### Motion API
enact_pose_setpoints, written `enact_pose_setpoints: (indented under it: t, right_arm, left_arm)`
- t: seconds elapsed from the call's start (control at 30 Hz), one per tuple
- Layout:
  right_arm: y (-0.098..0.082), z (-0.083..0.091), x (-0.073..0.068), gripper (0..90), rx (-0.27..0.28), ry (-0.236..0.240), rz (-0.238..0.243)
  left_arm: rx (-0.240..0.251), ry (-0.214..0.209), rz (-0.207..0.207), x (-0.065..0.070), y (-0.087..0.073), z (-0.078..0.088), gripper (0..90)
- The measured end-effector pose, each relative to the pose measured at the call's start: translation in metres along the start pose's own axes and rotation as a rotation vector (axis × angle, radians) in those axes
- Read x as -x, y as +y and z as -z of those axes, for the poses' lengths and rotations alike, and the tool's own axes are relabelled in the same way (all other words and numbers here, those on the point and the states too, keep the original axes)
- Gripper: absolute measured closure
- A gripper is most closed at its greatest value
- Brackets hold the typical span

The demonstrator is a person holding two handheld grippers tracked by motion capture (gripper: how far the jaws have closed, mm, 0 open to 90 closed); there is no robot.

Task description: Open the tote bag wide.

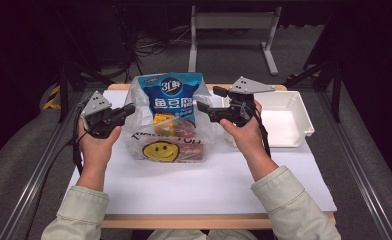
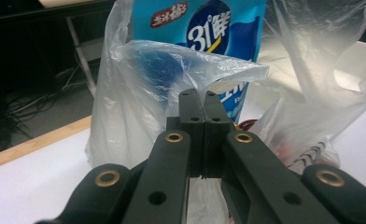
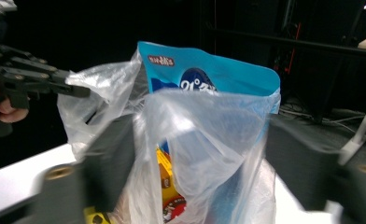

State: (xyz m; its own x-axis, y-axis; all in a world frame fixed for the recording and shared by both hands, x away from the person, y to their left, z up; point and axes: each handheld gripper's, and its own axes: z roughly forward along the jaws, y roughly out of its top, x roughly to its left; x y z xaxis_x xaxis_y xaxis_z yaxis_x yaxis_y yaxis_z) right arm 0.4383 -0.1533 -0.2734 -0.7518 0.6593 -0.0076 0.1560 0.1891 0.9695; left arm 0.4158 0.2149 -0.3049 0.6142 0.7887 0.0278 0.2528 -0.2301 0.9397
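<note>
The blue snack pouch stands upright in the plastic bag, whose edge the left hand-held gripper pinches.

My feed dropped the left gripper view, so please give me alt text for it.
The left gripper, jaws shut, pinches the rim of a clear plastic bag standing on the white table. A blue snack packet sticks up out of the bag behind it.

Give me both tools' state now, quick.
Left tool: shut on the plastic bag handle.
Right tool: open, jaws either side of the bag's other handle, not pressing.
</note>
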Motion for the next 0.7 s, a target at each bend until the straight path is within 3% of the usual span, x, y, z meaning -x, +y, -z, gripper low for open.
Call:
enact_pose_setpoints:
  t: [0.23, 0.43, 0.7]
  right_arm:
    - [0.001, -0.006, 0.004, 86.1, -0.039, -0.116, 0.073]
    - [-0.003, -0.011, 0.012, 89.8, -0.057, -0.175, 0.076]
    - [-0.018, -0.02, 0.018, 89.7, -0.086, -0.193, 0.054]
  left_arm:
    - [-0.005, 0.034, 0.004, -0.005, 0.0, 0.001, 89.8]
    - [-0.014, 0.069, 0.022, -0.014, -0.002, 0.0, 89.8]
    - [-0.049, 0.088, 0.027, -0.019, -0.013, -0.006, 89.8]
